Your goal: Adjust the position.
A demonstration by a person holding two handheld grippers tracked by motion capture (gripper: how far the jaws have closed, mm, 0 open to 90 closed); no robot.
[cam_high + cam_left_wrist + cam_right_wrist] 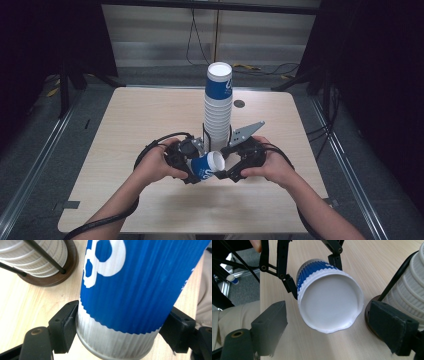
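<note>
Hands meet near the tabletop's (125,210) front edge. My left gripper (186,165) clamps the base of a blue ribbed paper cup (206,166) lying sideways above the wood. My right gripper (235,167) faces its white rim, jaws apart, pads clear of it. Behind stands the tall cup stack (218,107) in its round holder (63,275).

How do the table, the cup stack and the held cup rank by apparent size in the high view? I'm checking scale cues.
1. Table, by far the largest.
2. Cup stack, tall in its holder.
3. Held cup, smallest, lying sideways in the left gripper.
</note>
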